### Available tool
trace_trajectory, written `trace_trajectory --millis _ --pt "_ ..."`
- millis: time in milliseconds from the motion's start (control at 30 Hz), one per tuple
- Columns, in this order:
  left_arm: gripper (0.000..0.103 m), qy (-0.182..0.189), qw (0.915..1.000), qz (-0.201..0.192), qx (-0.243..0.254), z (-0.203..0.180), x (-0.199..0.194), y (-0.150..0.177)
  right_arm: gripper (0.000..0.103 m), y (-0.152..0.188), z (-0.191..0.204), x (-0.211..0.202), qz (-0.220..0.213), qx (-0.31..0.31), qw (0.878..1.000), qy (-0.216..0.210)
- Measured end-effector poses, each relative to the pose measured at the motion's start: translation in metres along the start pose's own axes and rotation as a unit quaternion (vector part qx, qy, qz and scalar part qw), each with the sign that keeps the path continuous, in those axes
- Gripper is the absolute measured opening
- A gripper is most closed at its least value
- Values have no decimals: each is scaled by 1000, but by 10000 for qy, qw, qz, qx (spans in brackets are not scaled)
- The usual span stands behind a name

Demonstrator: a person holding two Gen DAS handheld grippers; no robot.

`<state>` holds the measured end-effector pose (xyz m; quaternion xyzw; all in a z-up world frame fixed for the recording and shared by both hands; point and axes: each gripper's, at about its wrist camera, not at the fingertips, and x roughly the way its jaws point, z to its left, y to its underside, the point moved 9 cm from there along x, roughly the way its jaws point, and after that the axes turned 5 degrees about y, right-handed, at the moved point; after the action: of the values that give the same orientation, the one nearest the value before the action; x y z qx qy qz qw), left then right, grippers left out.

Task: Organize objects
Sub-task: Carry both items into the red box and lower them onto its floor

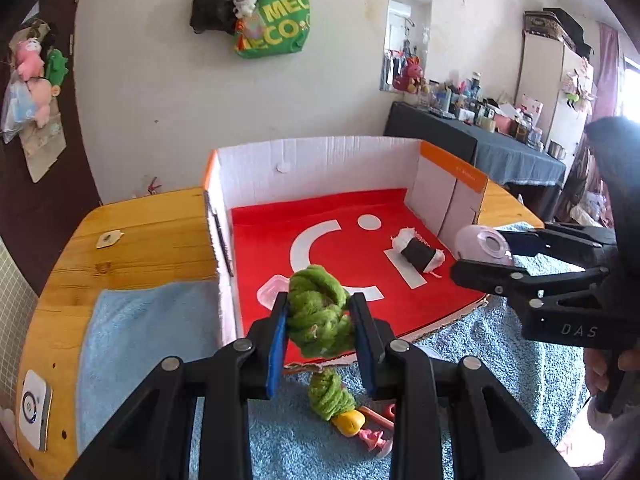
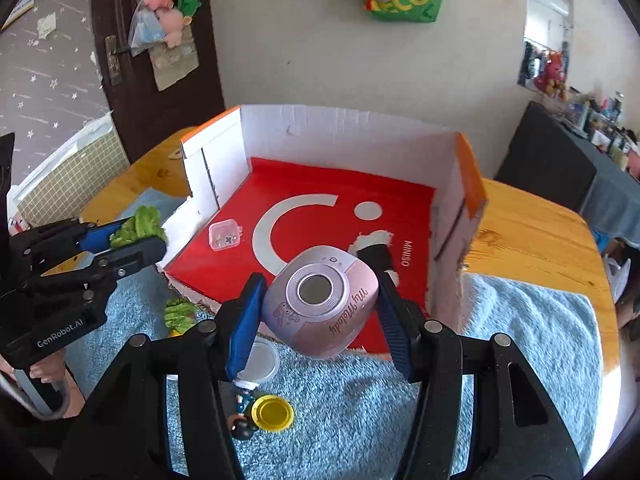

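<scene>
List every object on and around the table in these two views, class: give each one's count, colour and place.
cardboard box: one, white walls, red floor, on wooden table.
small clear plastic case: one, transparent, box floor, left.
black-banded white plush roll: one, box floor, right.
green yarn bundle: one held; a second, green yarn toy, on blue towel.
yellow round lid: one, on towel.
pink rounded gadget: one, held before the box.
left gripper: fingers shut on bundle.
right gripper: fingers shut on gadget.

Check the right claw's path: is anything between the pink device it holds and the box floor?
Nothing visible blocks it. The right claw holds the pink device at the box's open front edge. The black-and-white plush lies just beyond it on the red floor, so set down short of that.
</scene>
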<state>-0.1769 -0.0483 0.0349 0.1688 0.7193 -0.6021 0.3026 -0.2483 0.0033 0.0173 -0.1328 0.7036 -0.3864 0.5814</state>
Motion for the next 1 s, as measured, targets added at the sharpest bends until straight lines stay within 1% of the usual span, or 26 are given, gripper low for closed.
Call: trace_trajectory --millis 133,333,533,667,733,900,1000 --pt "31 112 9992 301 232 0 21 0 53 1 0 24 315 -92 9992 -206" --pt "31 236 9961 627 567 -4 38 2 53 8 1 48 751 -205 9959 -456" --pt "31 549 9912 976 701 -9 56 8 53 16 4 66 1110 -387 9914 -576" --pt "31 795 9865 1207 774 -10 68 13 53 19 8 71 1238 -503 9886 -700" --pt "31 837 9847 1262 864 -11 72 14 53 19 9 74 1297 -504 9871 -793" --pt "31 927 9805 1392 1037 -15 80 20 53 18 6 80 1359 -481 9859 -843" --pt "31 901 9795 1413 1115 -15 83 21 54 19 6 82 1403 -488 9849 -894"
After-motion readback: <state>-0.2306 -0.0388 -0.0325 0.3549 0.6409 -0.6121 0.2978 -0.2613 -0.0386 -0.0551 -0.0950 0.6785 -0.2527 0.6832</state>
